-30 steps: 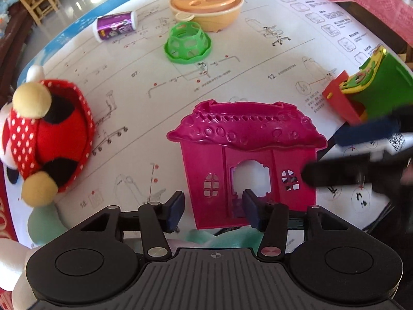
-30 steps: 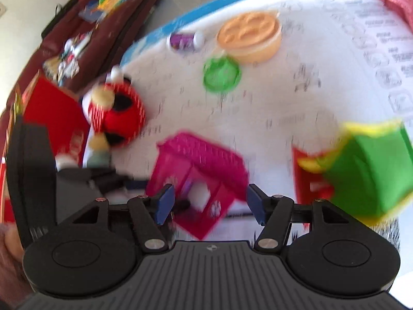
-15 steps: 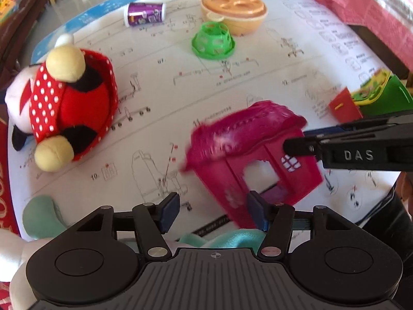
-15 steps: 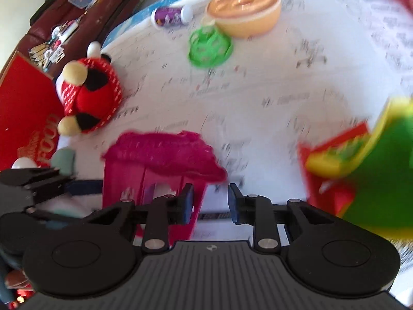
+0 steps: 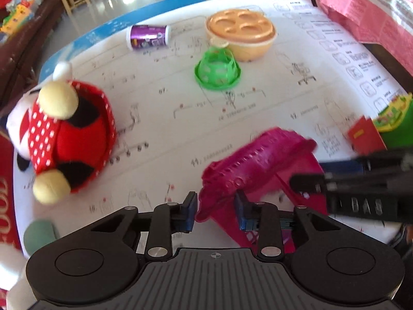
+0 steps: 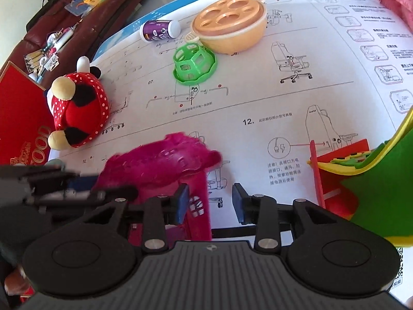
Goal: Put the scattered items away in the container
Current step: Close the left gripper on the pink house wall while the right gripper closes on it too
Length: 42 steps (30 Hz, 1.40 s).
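Note:
A magenta toy house (image 5: 258,162) is lifted and tilted above the paper sheet. My left gripper (image 5: 215,213) is shut on the house's roof edge. In the right wrist view the house (image 6: 165,162) is blurred at lower left. My right gripper (image 6: 207,202) is open, its left pad beside the house wall, holding nothing. A red ladybird plush (image 5: 64,139) lies at the left. A green lattice cup (image 5: 218,68), a purple tube (image 5: 148,36) and an orange lidded bowl (image 5: 241,32) lie at the far side.
A green and red fabric box (image 6: 374,178) stands open at the right, seen also in the left wrist view (image 5: 382,129). A printed instruction sheet (image 6: 258,98) covers the table. A red board (image 6: 18,118) lies at the left edge.
The left gripper has closed on the toy house's roof and tipped it up. The right gripper has opened wider and let go of the house wall.

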Available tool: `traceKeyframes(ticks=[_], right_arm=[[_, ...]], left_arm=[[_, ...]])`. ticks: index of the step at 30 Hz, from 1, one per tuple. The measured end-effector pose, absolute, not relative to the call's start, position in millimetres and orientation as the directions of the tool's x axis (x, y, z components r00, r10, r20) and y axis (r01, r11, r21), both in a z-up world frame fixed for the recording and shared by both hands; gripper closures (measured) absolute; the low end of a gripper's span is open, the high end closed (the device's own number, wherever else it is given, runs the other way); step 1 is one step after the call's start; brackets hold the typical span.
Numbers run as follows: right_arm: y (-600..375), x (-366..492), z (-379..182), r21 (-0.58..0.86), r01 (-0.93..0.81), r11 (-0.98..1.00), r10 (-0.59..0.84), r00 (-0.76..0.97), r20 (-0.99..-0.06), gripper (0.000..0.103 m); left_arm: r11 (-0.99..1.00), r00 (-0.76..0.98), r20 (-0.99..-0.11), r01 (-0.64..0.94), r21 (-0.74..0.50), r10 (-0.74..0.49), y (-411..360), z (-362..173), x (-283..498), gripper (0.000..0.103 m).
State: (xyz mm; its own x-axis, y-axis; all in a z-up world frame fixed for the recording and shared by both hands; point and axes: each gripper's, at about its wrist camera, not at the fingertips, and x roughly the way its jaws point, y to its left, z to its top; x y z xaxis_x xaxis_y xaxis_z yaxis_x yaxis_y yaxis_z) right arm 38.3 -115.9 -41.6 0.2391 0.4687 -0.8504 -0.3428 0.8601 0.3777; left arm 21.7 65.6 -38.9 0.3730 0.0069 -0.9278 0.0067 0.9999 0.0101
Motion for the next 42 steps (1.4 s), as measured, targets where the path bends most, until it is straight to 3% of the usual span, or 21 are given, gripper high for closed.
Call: traceKeyframes(ticks=[1,3,5,11,15,18,20,27,30,36,42], right_arm=[[-117,38,-42,0.378,-0.339,0.861,0.469,0.242,-0.850,0.062],[-118,38,-42,0.361,-0.341,0.868,0.456,0.258,-0.852,0.064],[-120,39,-42,0.350,-0.345,0.871,0.448,0.264,-0.854,0.067],[-118,41,-43,0.347,-0.345,0.872,0.448,0.278,-0.850,0.067],[-117,40,-43,0.351,-0.342,0.872,0.450,0.277,-0.849,0.065],[-120,39,-42,0.361,-0.337,0.869,0.457,0.269,-0.848,0.065],[-122,38,-43,0.366,-0.333,0.869,0.458,0.262,-0.849,0.063],[-126,32,-44,0.393,-0.349,0.851,0.486,0.240,-0.840,0.063],[-128,30,-44,0.402,-0.349,0.846,0.493,0.227,-0.840,0.063],[-128,30,-44,0.414,-0.334,0.847,0.494,0.207,-0.844,0.063],[-130,22,-44,0.461,-0.308,0.832,0.522,0.156,-0.839,0.062]], left_arm=[[1.000,0.373,-0.928,0.002,0.015,0.013,67,-39,24,0.069],[1.000,0.370,-0.929,-0.015,0.021,0.025,69,-40,26,0.049],[1.000,0.367,-0.930,-0.012,0.006,0.010,72,-38,22,0.040],[0.999,0.336,-0.941,-0.008,-0.033,-0.028,65,-29,1,0.030],[1.000,0.312,-0.950,0.014,-0.013,-0.017,49,-33,-2,0.032],[1.000,0.307,-0.951,-0.002,0.025,0.024,44,-41,-1,0.039],[1.000,0.311,-0.950,-0.023,0.013,0.020,47,-42,0,0.051],[1.000,0.328,-0.944,-0.022,0.010,0.017,47,-40,0,0.078],[1.000,0.334,-0.942,-0.012,0.017,0.020,47,-40,0,0.077],[0.999,0.339,-0.940,-0.006,0.032,0.032,47,-41,-1,0.062],[1.000,0.344,-0.939,-0.015,0.022,0.025,49,-41,-3,0.060]])
